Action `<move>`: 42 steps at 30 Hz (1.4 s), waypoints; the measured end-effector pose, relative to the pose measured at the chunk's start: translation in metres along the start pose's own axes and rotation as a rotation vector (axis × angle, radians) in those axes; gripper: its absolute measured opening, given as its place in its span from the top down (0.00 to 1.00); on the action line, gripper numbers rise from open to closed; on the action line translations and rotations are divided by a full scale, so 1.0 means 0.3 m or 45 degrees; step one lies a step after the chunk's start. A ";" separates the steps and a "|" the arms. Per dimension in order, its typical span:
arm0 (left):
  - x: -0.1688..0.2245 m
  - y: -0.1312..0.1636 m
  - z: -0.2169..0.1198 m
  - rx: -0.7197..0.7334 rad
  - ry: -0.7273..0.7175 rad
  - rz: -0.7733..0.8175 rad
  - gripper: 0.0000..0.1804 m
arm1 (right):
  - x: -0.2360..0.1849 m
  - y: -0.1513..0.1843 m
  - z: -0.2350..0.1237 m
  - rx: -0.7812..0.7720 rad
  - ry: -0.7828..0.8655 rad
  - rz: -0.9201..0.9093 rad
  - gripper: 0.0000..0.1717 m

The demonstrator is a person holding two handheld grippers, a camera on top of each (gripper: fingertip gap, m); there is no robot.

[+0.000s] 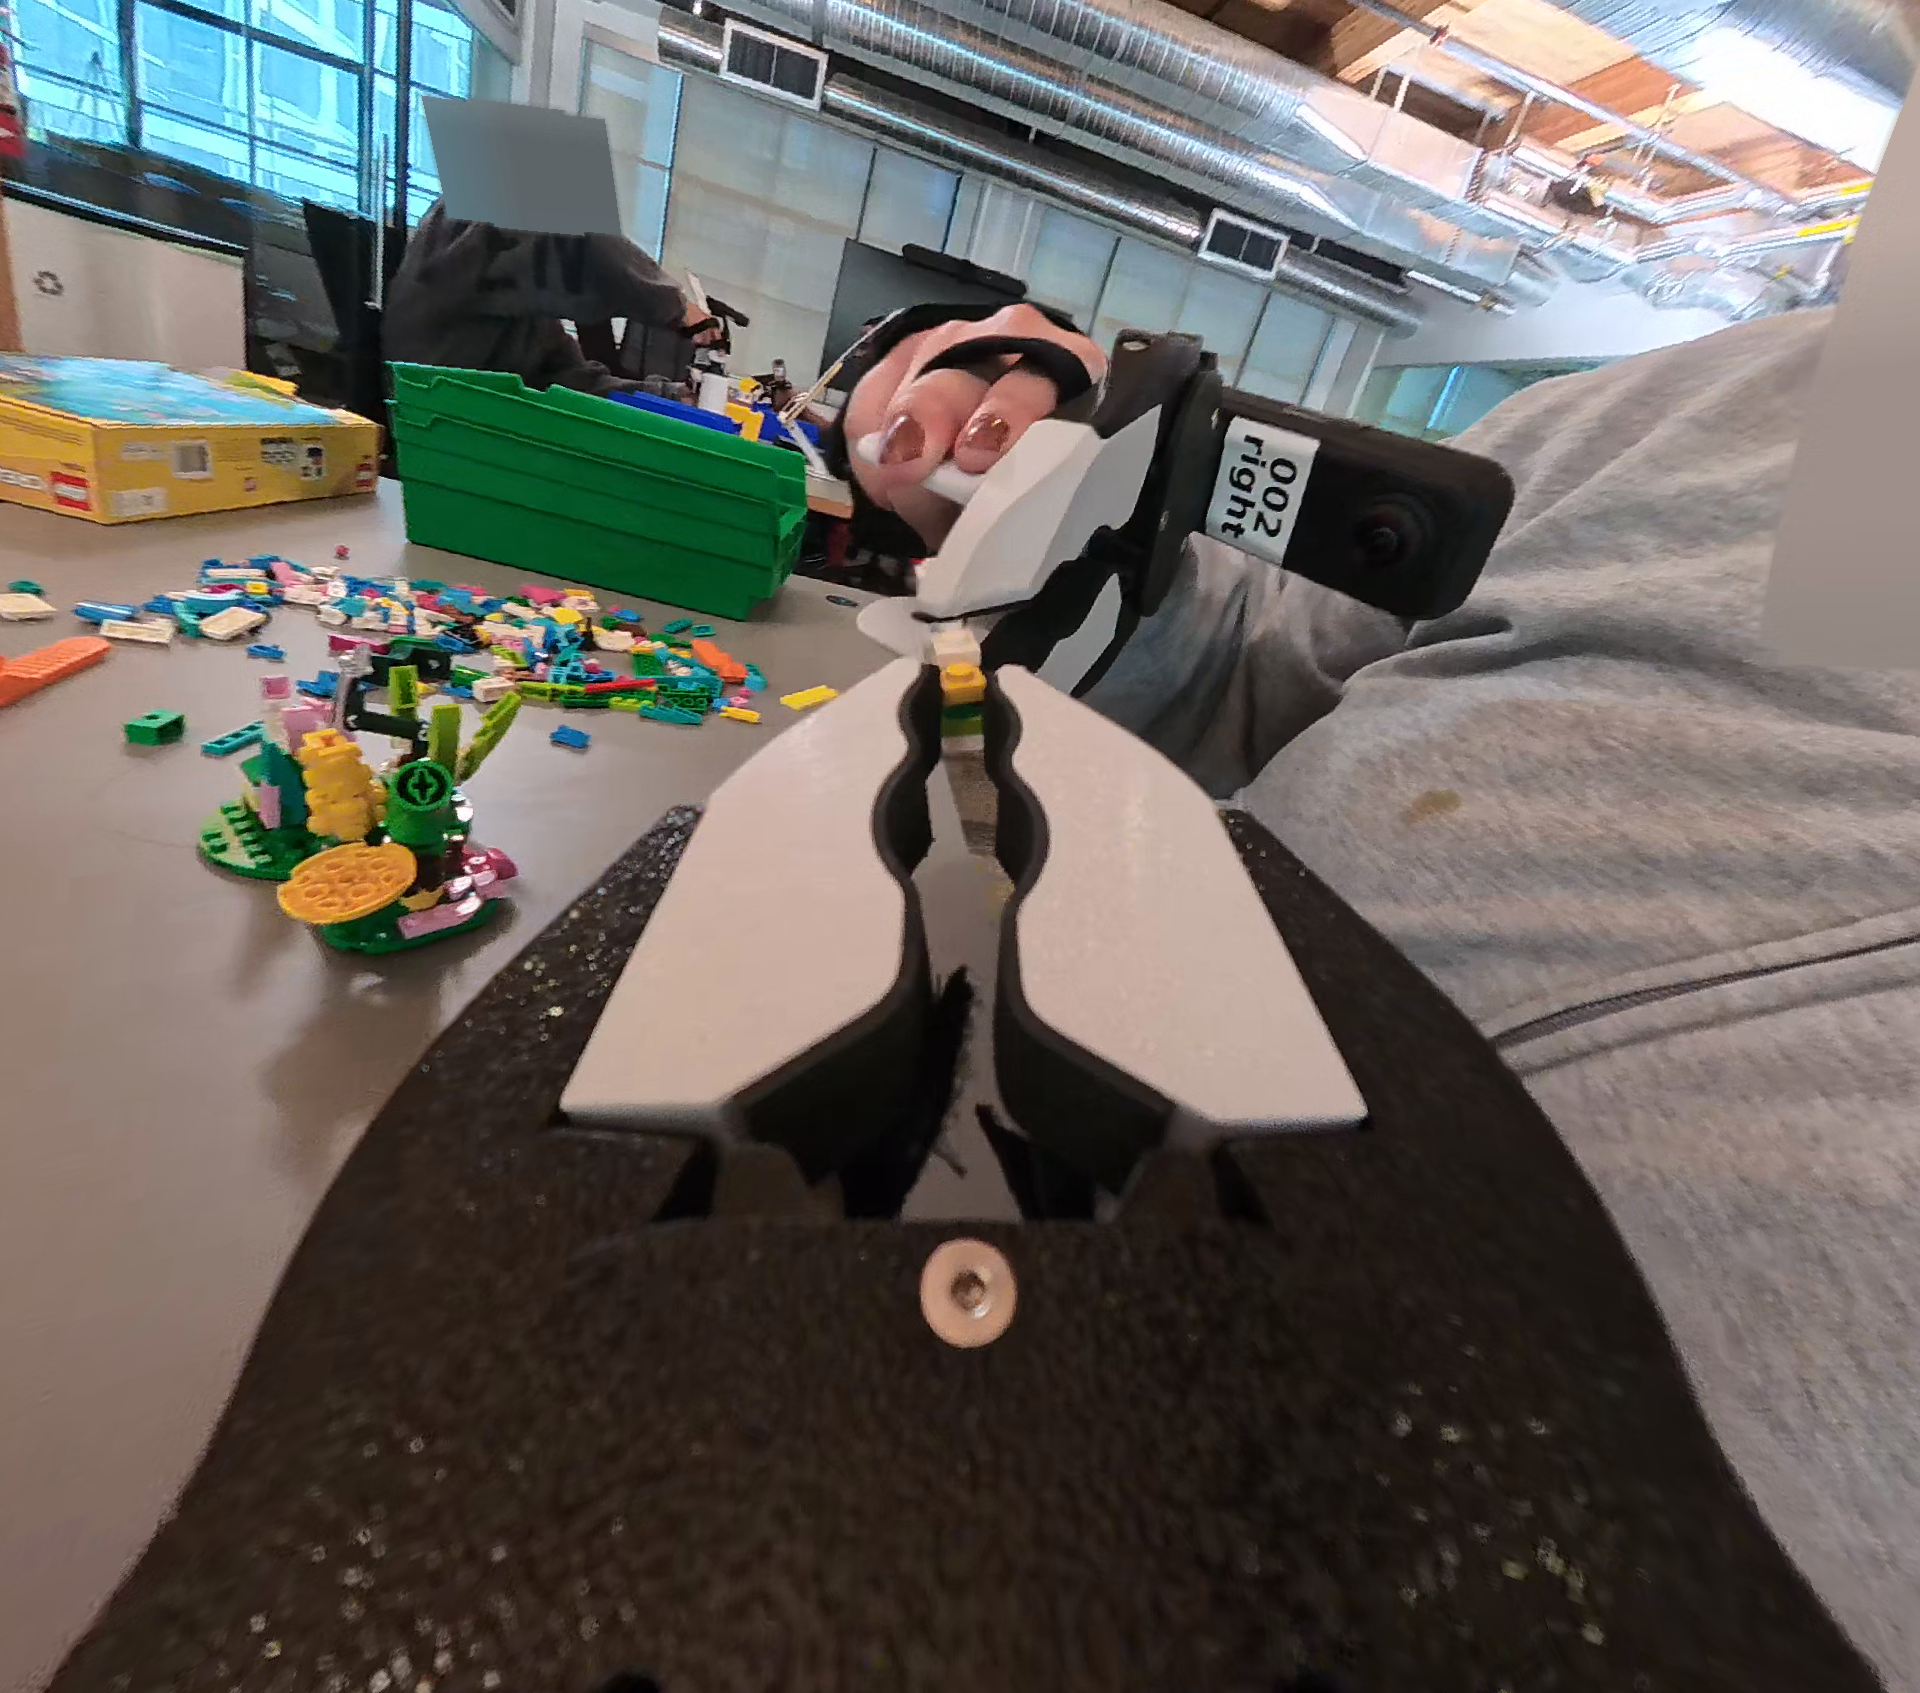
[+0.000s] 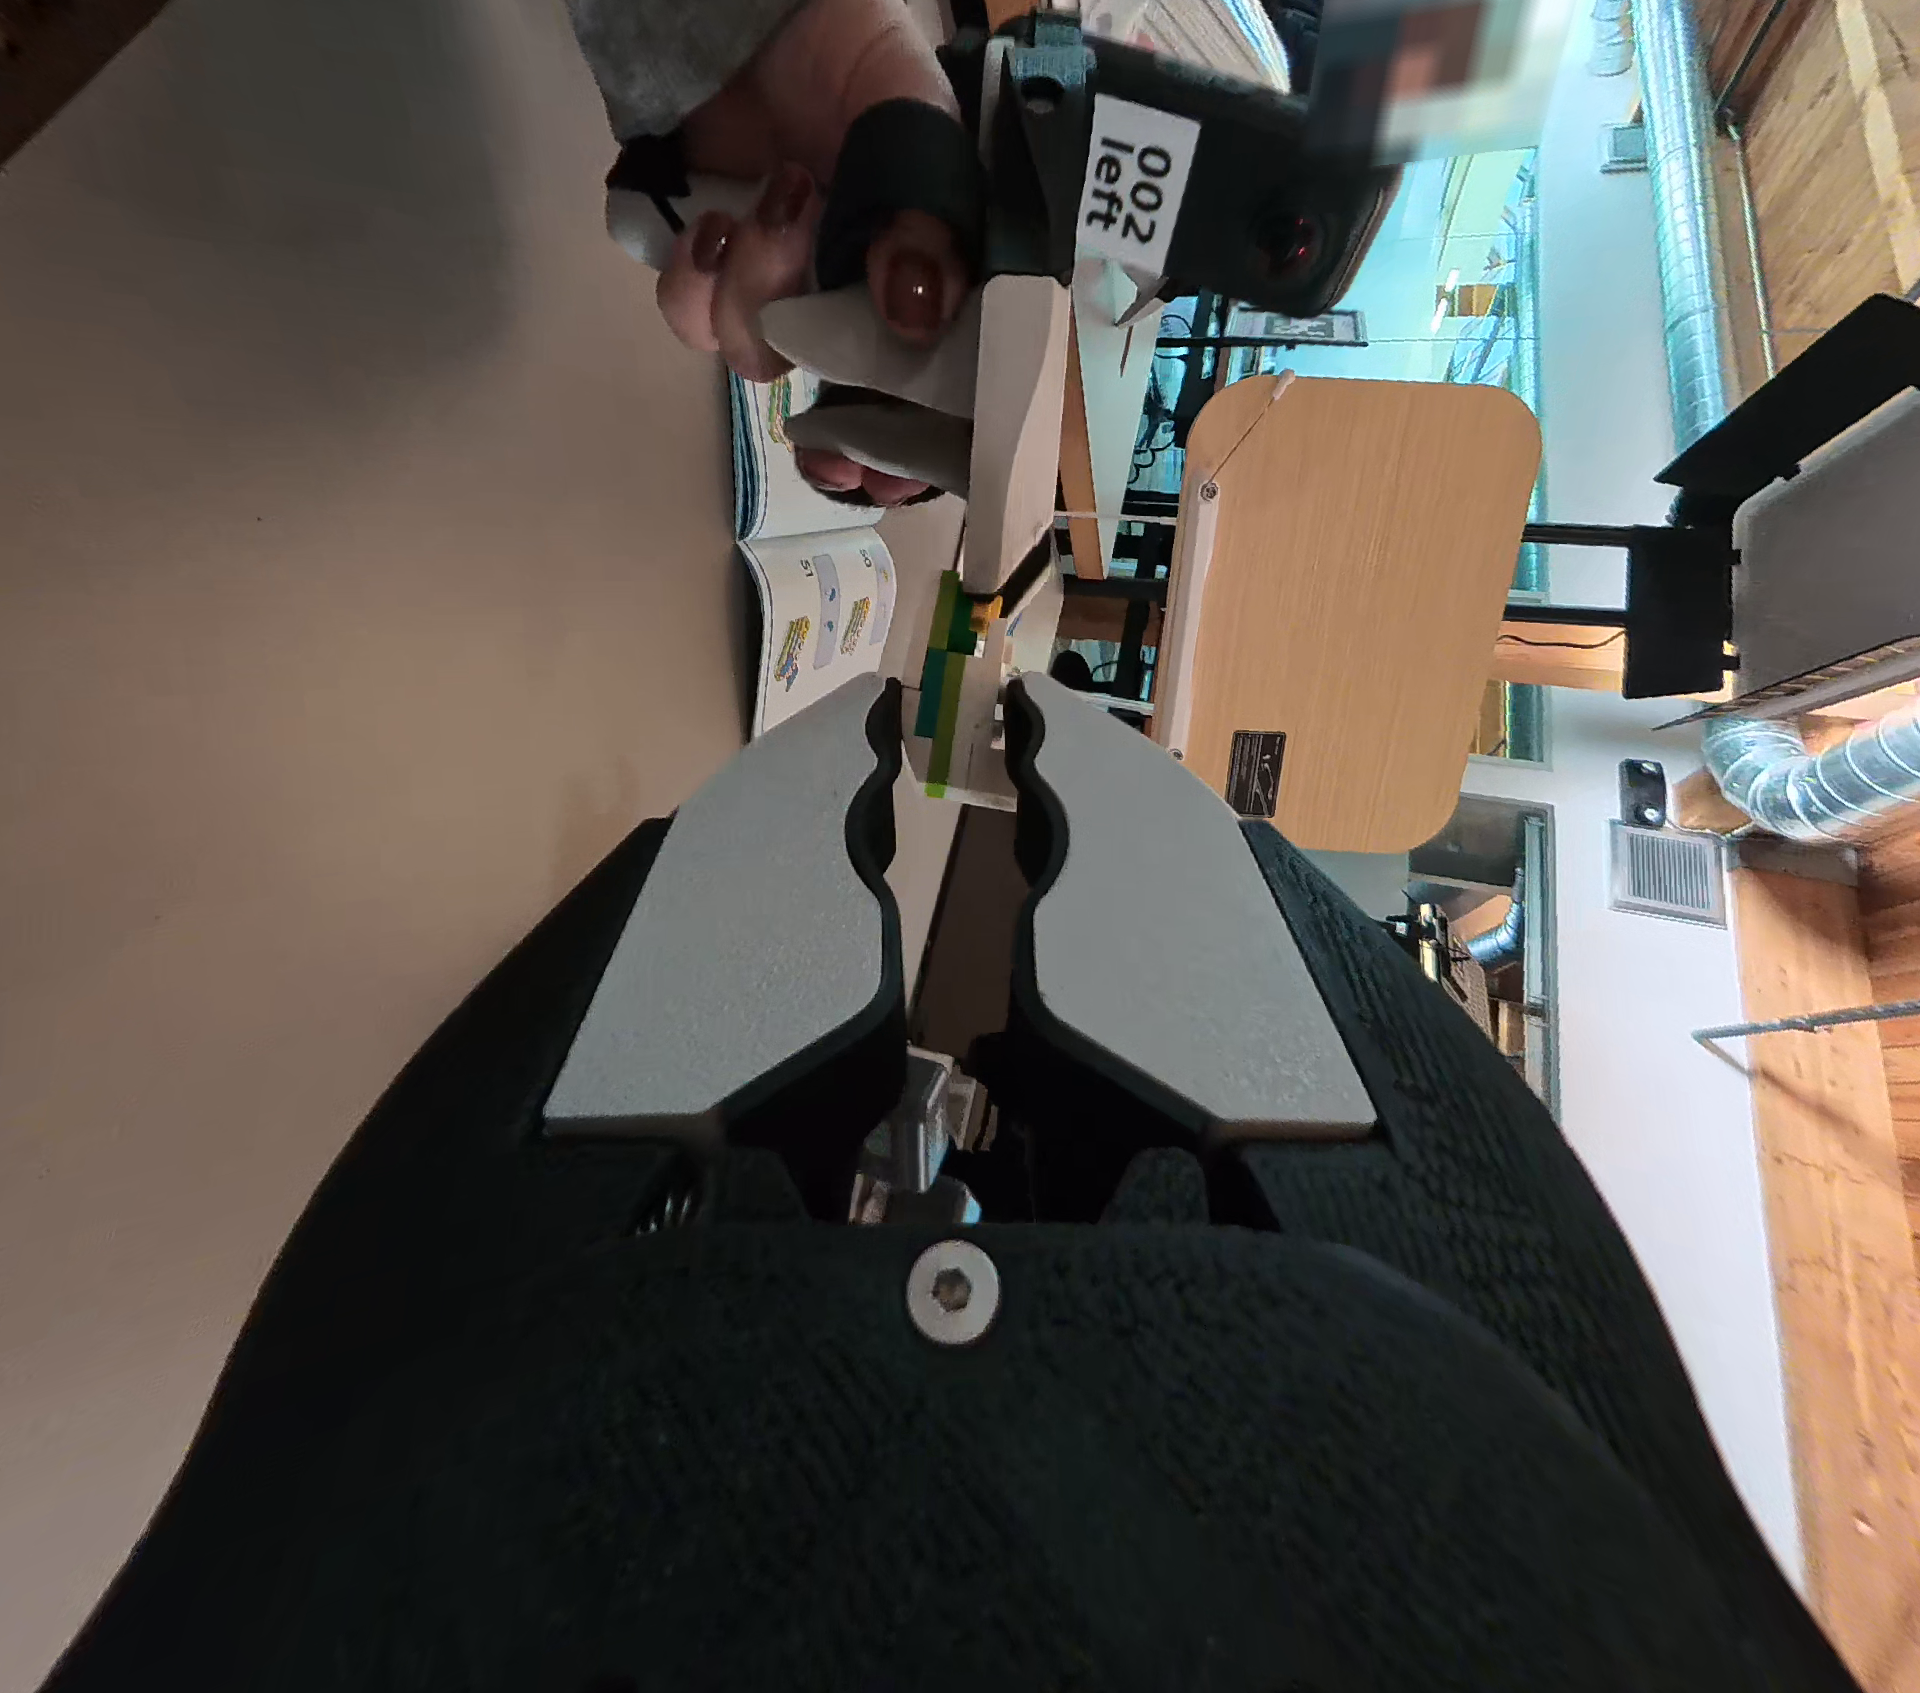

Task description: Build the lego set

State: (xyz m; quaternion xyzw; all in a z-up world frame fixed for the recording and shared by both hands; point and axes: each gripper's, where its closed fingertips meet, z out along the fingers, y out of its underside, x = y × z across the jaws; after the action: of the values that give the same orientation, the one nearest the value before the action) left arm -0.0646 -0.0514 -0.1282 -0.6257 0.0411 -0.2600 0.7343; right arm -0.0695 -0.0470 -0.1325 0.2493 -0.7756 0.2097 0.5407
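Note:
My left gripper (image 1: pixel 958 687) is shut on a small yellow brick (image 1: pixel 961 681) that sits on the end of a white and green brick assembly (image 2: pixel 948 724). My right gripper (image 2: pixel 951 739) is shut on that assembly's other end, with both pads pressed against its sides. The two grippers meet tip to tip above the table. In the left wrist view the right gripper (image 1: pixel 930 620) comes in from the upper right, held by a hand. In the right wrist view the left gripper (image 2: pixel 1003 594) comes down from above onto the yellow brick (image 2: pixel 987 609).
A pile of loose coloured bricks (image 1: pixel 416 635) lies on the grey table (image 1: pixel 156 1072). A built flower model (image 1: pixel 353 822) stands near it. Stacked green bins (image 1: pixel 592 480) and a yellow box (image 1: pixel 156 438) stand behind. An open instruction booklet (image 2: pixel 821 604) lies under the grippers. A person (image 1: pixel 499 293) sits at the back. My two grippers' fingertips are within a few centimetres of each other.

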 end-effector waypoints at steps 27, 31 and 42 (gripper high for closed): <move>-0.084 0.005 0.010 0.050 -0.234 0.148 0.96 | 0.041 0.044 0.012 0.019 0.249 0.244 0.80; -0.147 -0.017 -0.003 0.207 -0.372 0.150 0.96 | 0.066 0.132 -0.015 0.071 0.571 0.526 0.78; -0.232 0.001 -0.031 0.254 -0.566 0.174 0.96 | -0.058 0.434 0.000 -0.298 0.998 0.879 0.94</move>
State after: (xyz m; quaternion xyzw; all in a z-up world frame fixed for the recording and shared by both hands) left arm -0.1280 -0.0298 -0.1490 -0.5878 -0.1051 -0.0684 0.7992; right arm -0.1443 0.0582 -0.1562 -0.1792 -0.5707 0.3646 0.7136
